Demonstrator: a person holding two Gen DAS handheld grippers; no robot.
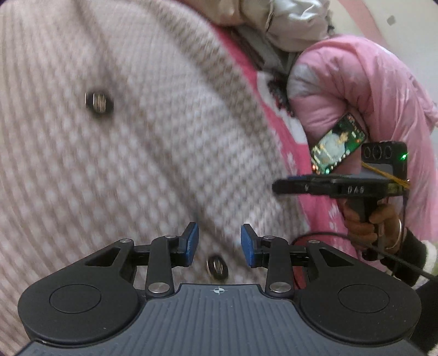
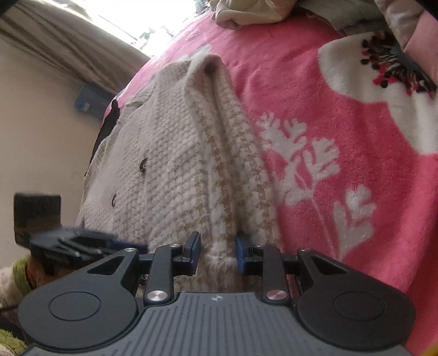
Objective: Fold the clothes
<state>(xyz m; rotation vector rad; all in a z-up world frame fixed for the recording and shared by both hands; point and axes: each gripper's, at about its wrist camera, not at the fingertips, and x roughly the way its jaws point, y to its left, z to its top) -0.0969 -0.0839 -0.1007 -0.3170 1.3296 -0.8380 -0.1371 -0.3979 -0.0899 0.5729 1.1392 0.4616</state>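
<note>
A cream and beige knit cardigan (image 1: 137,137) with dark metal buttons (image 1: 99,102) lies spread on the pink blanket and fills the left wrist view. My left gripper (image 1: 219,242) hovers just over it, open, with nothing between its blue pads; a button (image 1: 217,267) shows below the gap. In the right wrist view the cardigan (image 2: 164,178) has a sleeve folded lengthwise along its right side. My right gripper (image 2: 218,250) is open over the near end of that folded strip, and the cloth lies under the gap. Each gripper shows in the other's view: right gripper (image 1: 277,187), left gripper (image 2: 128,243).
A pink blanket (image 2: 356,164) with white flowers covers the bed. A pile of other clothes (image 2: 246,11) lies at its far end. A pink puffy jacket (image 1: 356,82) and a lit phone (image 1: 338,145) sit right of the cardigan. A hand (image 1: 366,221) holds the right gripper. Wall and curtain (image 2: 68,49) stand left.
</note>
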